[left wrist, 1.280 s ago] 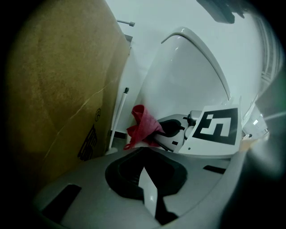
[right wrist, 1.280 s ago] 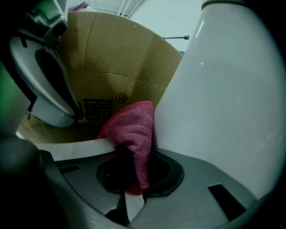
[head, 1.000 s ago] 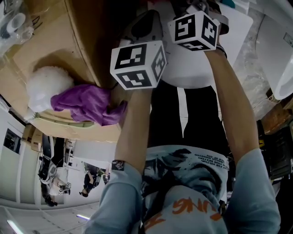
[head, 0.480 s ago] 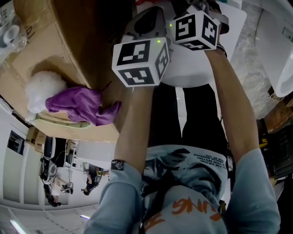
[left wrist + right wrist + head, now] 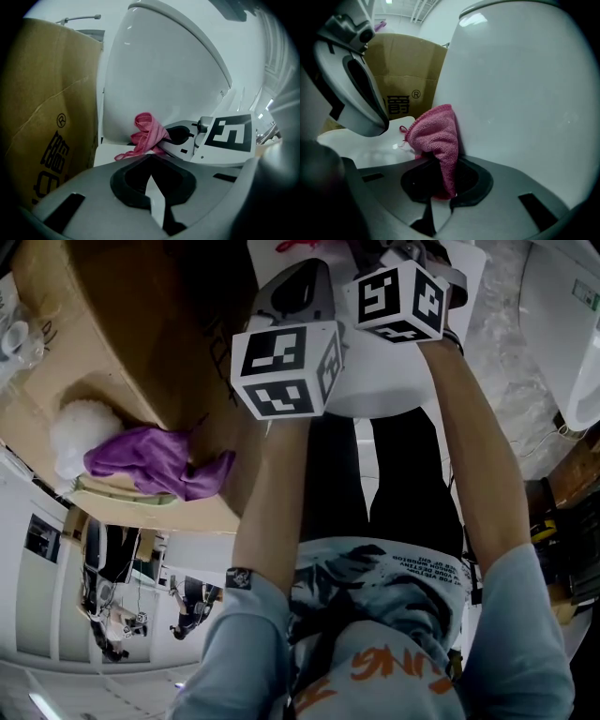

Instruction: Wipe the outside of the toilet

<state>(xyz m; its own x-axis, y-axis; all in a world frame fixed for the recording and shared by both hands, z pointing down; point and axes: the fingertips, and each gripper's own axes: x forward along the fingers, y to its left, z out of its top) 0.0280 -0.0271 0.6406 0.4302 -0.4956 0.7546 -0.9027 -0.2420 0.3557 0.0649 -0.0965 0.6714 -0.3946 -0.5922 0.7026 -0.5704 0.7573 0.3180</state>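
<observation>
Filling most of both gripper views, the white toilet stands just beside a brown cardboard box, its smooth outer wall curving up ahead of the tools. The right gripper pinches a pink cloth whose bunched end lies against the toilet's outside low down, while the left gripper, close beside it, has its jaws pressed together with nothing between them. On the box, in the head view, a purple cloth lies draped against a white fluffy lump.

2 cloths, 2 hand-held grippers.
</observation>
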